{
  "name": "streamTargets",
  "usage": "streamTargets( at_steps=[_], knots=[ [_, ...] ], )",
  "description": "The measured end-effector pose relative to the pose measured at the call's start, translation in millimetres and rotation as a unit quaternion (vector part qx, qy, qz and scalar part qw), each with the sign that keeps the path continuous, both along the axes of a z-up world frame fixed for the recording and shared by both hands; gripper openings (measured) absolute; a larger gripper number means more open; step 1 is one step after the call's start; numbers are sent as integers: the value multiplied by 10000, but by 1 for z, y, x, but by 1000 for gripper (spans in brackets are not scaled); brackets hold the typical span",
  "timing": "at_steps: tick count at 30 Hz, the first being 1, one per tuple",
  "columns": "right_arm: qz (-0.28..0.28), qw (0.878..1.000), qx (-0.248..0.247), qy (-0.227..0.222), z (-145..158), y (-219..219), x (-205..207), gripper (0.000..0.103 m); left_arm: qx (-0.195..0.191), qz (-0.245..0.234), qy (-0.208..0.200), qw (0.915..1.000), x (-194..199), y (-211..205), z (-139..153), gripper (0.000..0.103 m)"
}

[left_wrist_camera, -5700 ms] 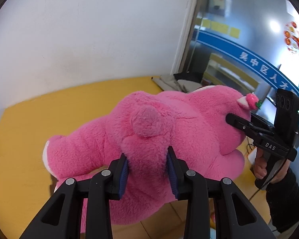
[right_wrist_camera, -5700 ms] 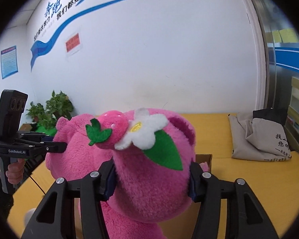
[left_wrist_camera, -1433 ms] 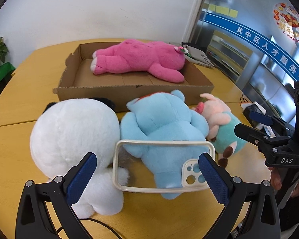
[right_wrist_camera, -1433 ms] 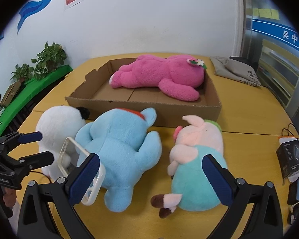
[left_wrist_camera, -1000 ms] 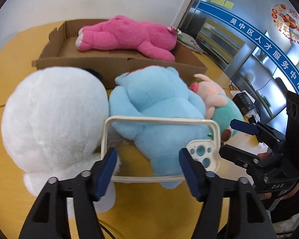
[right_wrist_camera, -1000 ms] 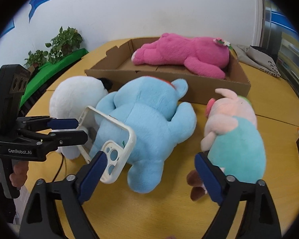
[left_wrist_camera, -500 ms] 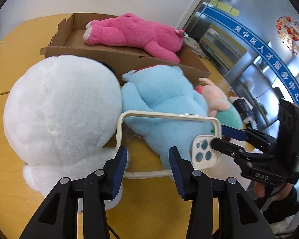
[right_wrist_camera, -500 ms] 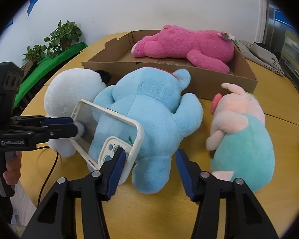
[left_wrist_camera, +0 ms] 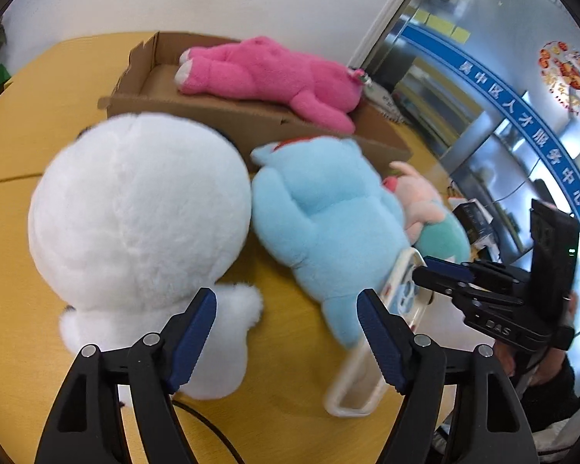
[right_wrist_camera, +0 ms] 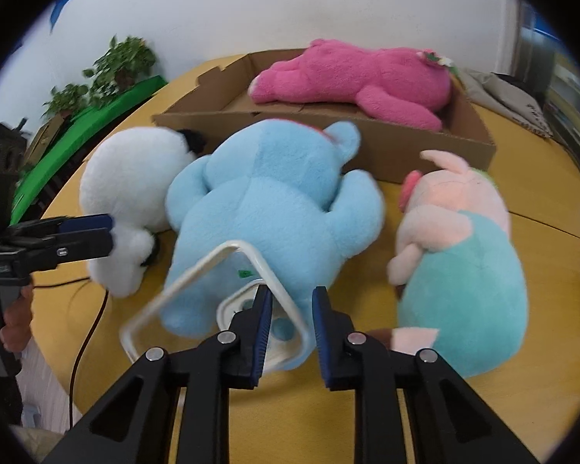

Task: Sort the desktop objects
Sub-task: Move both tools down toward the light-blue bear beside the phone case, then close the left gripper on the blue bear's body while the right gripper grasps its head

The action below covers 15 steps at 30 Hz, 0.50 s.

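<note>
Nearest to me, the right gripper (right_wrist_camera: pixel 288 311) is closing its jaws on the camera-hole end of a clear phone case (right_wrist_camera: pixel 228 301). The case corner sits between the blue pads, but whether both pads already press on it I cannot tell, since a gap shows beside the right pad. The case is tilted, its far end leaning against the back of the blue plush (right_wrist_camera: pixel 266 201), its near end low over the yellow table (right_wrist_camera: pixel 367 417).

The left gripper (left_wrist_camera: pixel 286 332) is opening, its jaws standing wide apart with only bare table between them. Its right finger lies just beside the case's long edge, and its left finger is in front of the foot of the white plush (left_wrist_camera: pixel 139 232).

Taking the blue plush as the mark: the white plush touches it on the left, and the pink-and-teal pig plush (right_wrist_camera: pixel 460 247) lies just to its right. A dark cable (right_wrist_camera: pixel 92 321) runs over the table's edge near the white plush. Behind the blue plush, touching its head, stands a shallow cardboard box (right_wrist_camera: pixel 382 147), and the pink plush (right_wrist_camera: pixel 352 77) lies flat inside it. A folded grey cloth bag (right_wrist_camera: pixel 502 96) rests beyond the box's right end.
</note>
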State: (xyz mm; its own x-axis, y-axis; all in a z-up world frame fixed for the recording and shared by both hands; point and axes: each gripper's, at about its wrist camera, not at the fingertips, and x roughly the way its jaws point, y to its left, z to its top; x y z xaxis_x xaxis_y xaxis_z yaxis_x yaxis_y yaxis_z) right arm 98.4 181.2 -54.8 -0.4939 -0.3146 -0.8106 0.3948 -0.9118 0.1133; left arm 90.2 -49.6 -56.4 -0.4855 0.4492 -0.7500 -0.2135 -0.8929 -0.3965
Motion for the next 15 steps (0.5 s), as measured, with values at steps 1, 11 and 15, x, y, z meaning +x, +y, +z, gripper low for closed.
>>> streamTargets(
  at_steps=[1,11,15],
  knots=[
    [120,9999,50,-24,-2,-4,2,21,-1,-50,-6,10000,1,3,-2,79],
    [11,10000,26,-28,2,13,5,26,259,-336,-97,9991,-13,25,0,79],
    [-305,9994,-156,-2,11,36,-8,54,415,-425,-258,9979,-36,42,-6,82]
  ],
)
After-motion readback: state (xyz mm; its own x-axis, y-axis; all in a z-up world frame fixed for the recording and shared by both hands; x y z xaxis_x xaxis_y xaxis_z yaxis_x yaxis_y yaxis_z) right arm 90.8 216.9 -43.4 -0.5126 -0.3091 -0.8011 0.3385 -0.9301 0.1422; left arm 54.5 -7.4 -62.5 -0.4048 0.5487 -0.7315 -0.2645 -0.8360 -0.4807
